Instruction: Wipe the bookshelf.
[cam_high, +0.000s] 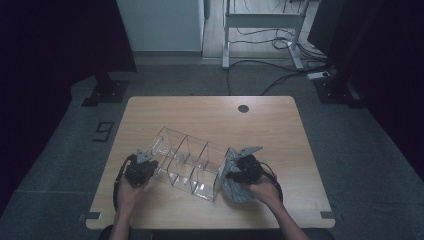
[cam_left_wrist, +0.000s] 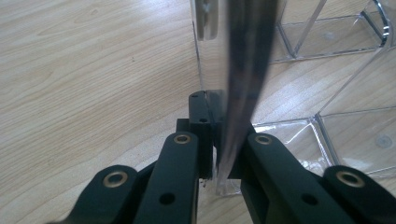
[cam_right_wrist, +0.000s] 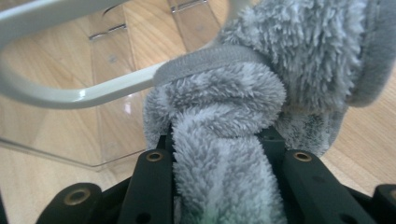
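A clear plastic organizer (cam_high: 185, 162) with three compartments lies on its side across the wooden table (cam_high: 210, 115). My left gripper (cam_high: 151, 167) is at its left end, shut on one thin clear wall (cam_left_wrist: 233, 70), and its jaws (cam_left_wrist: 222, 137) pinch that wall's lower edge. My right gripper (cam_high: 232, 172) is at the organizer's right end, shut on a fluffy grey cloth (cam_high: 235, 189). The cloth (cam_right_wrist: 224, 130) bulges up between the right gripper's (cam_right_wrist: 219, 144) jaws and rests against the organizer (cam_right_wrist: 116, 93), whose pale curved rim (cam_right_wrist: 70, 95) runs across the top left.
The table has a round cable hole (cam_high: 243, 108) near its far edge. Bare wood lies beyond the organizer and to the right. Behind the table, on the floor, are a desk frame (cam_high: 262, 30), cables (cam_high: 280, 75) and dark stands (cam_high: 105, 90).
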